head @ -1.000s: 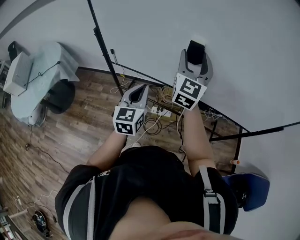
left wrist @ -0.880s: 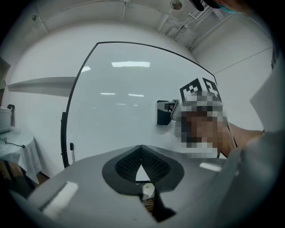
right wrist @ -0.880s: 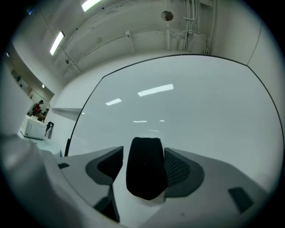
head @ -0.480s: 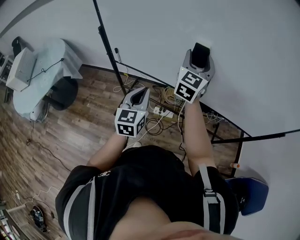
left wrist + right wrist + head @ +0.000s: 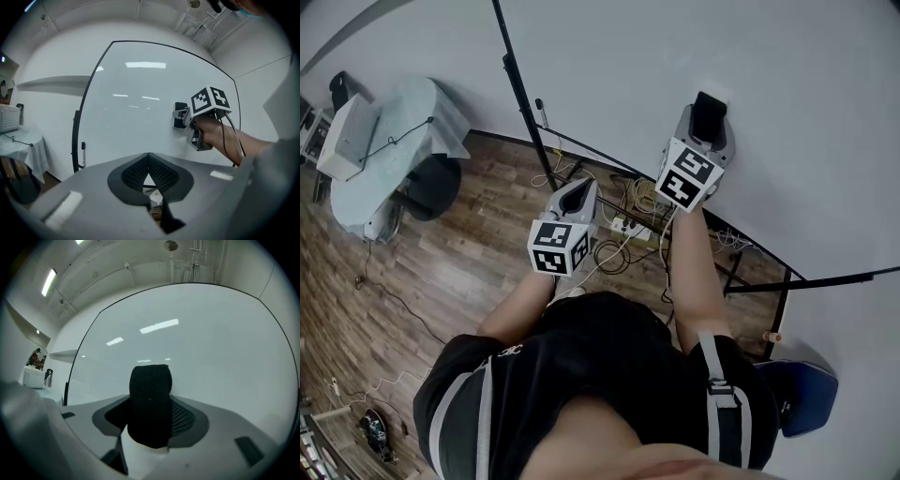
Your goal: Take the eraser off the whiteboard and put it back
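Observation:
The black eraser (image 5: 710, 114) sits on the whiteboard (image 5: 609, 56), with a white strip just above it. My right gripper (image 5: 709, 122) reaches level to the board, and its jaws are closing on the eraser's two sides. In the right gripper view the eraser (image 5: 150, 404) fills the gap between the pads. The left gripper view shows the same eraser (image 5: 179, 116) in the right gripper's jaws at the board. My left gripper (image 5: 574, 190) hangs lower and to the left, shut with its pads meeting (image 5: 148, 161) and nothing in them.
A black marker (image 5: 540, 106) hangs on the board's dark frame post. Cables and a power strip (image 5: 623, 225) lie on the wood floor under the board. A cloth-covered table (image 5: 394, 122) with a white box and a dark chair (image 5: 427, 183) stand at left. A blue seat (image 5: 802, 394) is at right.
My right gripper has edged forward to the board, so the eraser sits deeper between its jaws. The left gripper has hardly moved.

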A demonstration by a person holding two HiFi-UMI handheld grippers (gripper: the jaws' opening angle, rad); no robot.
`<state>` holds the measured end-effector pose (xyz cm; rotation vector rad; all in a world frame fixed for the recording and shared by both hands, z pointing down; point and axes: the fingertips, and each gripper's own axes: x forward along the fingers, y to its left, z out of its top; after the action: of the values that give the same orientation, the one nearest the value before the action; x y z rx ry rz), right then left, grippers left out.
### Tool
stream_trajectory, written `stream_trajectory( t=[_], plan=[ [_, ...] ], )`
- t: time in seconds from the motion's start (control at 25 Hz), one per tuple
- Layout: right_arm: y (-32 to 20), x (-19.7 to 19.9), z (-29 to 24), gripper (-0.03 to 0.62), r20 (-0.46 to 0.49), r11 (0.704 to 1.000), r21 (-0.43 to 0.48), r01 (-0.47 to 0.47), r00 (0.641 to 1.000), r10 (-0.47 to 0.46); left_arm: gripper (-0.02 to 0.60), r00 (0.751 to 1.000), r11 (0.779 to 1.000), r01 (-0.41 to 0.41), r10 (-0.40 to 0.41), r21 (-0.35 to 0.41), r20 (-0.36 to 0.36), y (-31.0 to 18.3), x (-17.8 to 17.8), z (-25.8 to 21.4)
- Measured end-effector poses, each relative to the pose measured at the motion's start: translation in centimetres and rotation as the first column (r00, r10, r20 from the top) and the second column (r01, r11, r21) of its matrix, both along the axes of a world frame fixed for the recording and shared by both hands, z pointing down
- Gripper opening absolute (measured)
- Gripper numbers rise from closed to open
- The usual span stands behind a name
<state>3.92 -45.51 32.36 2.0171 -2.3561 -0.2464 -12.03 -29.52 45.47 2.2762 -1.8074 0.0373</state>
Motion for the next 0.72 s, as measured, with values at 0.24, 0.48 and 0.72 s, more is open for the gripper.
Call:
stream_trajectory(
  t=[0.24,0.48,0.72],
  plan=[
    [0.1,0.0,-0.1,0.238,-0.014,1.0,0.004,0.016,1.0,-0.016,0.011,1.0,1.0,0.001,-0.001,-0.011,-0.017,0.2,-0.2,0.0],
    [0.7,0.2,-0.4,0.238,-0.011,0.998,0.009,0.057,0.998,-0.057,0.011,1.0,1.0,-0.004,0.004,-0.018,-0.017,0.5,0.1,0.2],
    [2.3,0.7,-1.0,0.238,0.004,0.997,0.038,0.068,0.998,-0.068,0.011,1.0,1.0,-0.017,0.016,-0.017,-0.018,0.7,0.8,0.2]
  ],
)
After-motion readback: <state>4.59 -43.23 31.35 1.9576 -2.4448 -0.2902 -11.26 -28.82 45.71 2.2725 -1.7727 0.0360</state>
